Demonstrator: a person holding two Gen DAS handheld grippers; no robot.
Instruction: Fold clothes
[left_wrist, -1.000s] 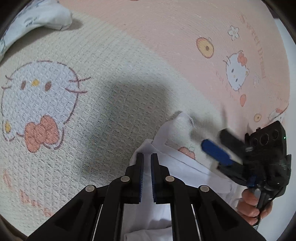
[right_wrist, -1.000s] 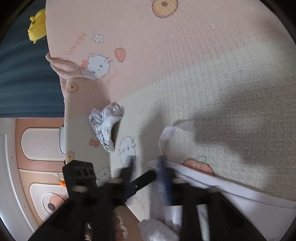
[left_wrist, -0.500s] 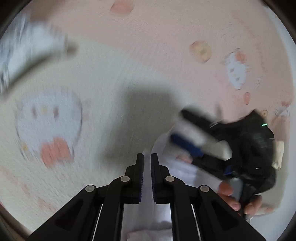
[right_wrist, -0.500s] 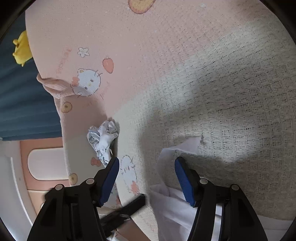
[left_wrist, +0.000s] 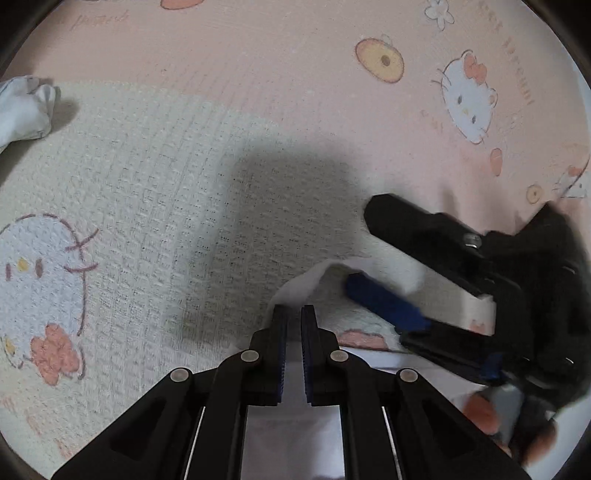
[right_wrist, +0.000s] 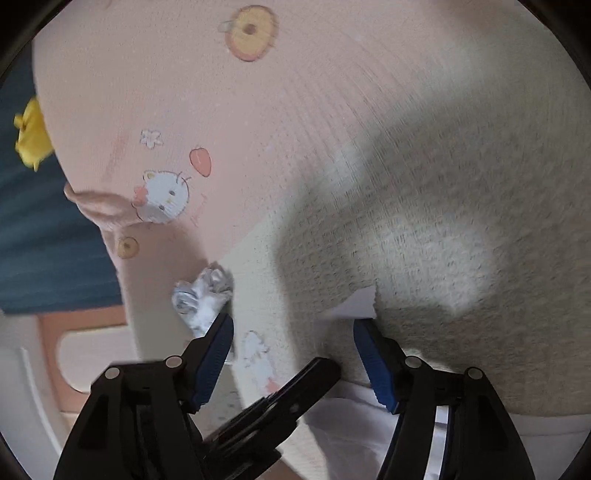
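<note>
A white garment (left_wrist: 295, 417) lies on a pink and cream cartoon-cat mat (left_wrist: 155, 177). My left gripper (left_wrist: 291, 314) points steeply down and is shut on the garment's edge, which rises to its tips. A white corner flap (left_wrist: 325, 269) of the garment stands up just beyond. My right gripper (right_wrist: 295, 332) comes in from the right of the left wrist view, with a hand (left_wrist: 491, 413) on its grip. Its jaws are opening, and the flap (right_wrist: 354, 306) stands between them without being pressed. The left gripper's black finger (right_wrist: 295, 387) crosses below them.
A crumpled white patterned cloth (left_wrist: 22, 110) (right_wrist: 203, 295) lies apart on the mat. The mat's edge (right_wrist: 99, 206) curls up beside a dark blue floor (right_wrist: 48, 240) with a yellow toy (right_wrist: 31, 136) on it. A pink and white panel (right_wrist: 74, 350) stands nearby.
My left gripper slid across the mat toward the right gripper, bringing the garment's edge with it. The right gripper's jaws spread wider around the white flap.
</note>
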